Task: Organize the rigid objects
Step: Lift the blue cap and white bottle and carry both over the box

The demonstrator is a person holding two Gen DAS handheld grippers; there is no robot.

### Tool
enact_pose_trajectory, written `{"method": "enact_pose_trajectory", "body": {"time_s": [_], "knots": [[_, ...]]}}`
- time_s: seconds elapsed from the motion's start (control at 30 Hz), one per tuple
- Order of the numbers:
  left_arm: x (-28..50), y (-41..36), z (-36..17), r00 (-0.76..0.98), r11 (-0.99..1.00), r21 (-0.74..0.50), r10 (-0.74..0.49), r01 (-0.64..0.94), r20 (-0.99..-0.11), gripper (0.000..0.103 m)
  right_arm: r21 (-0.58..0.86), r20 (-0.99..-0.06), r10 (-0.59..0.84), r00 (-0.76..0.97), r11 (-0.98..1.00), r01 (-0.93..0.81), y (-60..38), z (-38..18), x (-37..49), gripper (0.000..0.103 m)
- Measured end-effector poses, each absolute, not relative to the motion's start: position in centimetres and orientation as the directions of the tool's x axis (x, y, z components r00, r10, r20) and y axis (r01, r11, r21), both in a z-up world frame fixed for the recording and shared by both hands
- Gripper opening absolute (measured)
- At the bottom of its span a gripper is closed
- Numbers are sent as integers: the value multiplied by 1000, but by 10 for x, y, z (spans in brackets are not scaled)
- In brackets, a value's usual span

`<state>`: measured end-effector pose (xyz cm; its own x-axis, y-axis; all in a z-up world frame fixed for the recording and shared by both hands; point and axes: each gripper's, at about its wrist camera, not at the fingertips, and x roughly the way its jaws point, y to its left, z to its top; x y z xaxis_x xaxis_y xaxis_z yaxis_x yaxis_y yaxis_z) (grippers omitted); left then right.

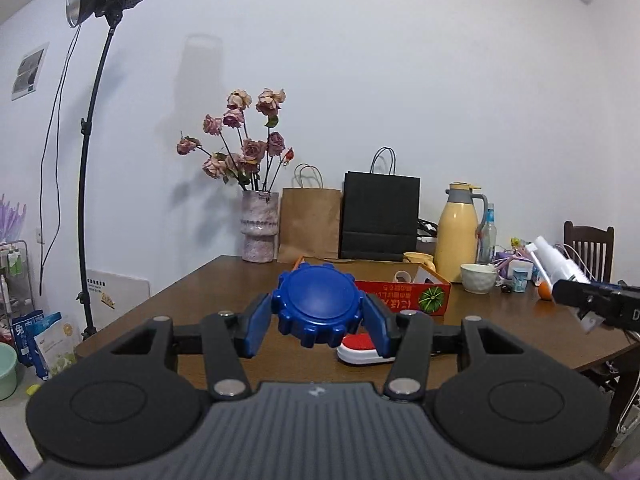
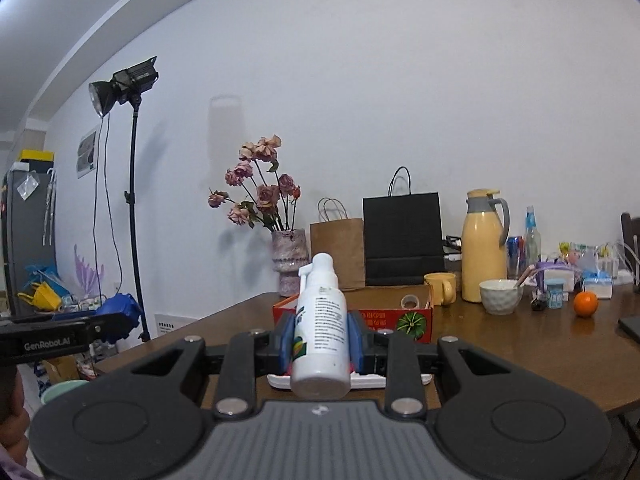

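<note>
My left gripper (image 1: 318,322) is shut on a round blue ridged lid (image 1: 316,304), held above the brown table (image 1: 192,300). The same lid (image 2: 120,314) shows at the left edge of the right wrist view, in the left gripper's black fingers (image 2: 60,334). My right gripper (image 2: 320,342) is shut on a white spray bottle (image 2: 322,326) with its nozzle pointing away. That bottle (image 1: 558,264) also appears at the right of the left wrist view. A red cardboard box (image 1: 404,294) printed with a green pumpkin stands open beyond both grippers. A red-and-white flat object (image 1: 360,350) lies on the table under the grippers.
Along the wall stand a vase of dried roses (image 1: 260,226), a brown paper bag (image 1: 310,224), a black paper bag (image 1: 380,216) and a yellow thermos (image 1: 458,232). A white bowl (image 2: 500,296), yellow mug (image 2: 440,288) and orange (image 2: 586,304) crowd the right. A light stand (image 1: 90,160) rises left.
</note>
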<state>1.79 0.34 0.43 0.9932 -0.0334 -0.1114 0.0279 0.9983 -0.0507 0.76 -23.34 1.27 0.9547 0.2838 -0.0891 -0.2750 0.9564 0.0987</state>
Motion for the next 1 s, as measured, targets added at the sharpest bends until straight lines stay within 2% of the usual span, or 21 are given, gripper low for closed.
{"method": "enact_pose_trajectory", "body": {"time_s": [0.2, 0.5, 0.73, 1.0], "knots": [[18, 2, 5, 994, 998, -43, -42, 37, -100, 51, 92, -88, 281, 956, 957, -274, -231, 14, 10, 27], [60, 5, 16, 999, 999, -33, -38, 38, 10, 51, 97, -101, 249, 963, 966, -239, -229, 14, 60, 27], [129, 4, 13, 1000, 995, -103, -17, 15, -16, 51, 103, -121, 242, 963, 968, -230, -232, 12, 125, 27], [206, -1, 20, 999, 995, -86, -45, 42, -29, 51, 112, -170, 234, 957, 970, -217, -234, 10, 213, 27]]}}
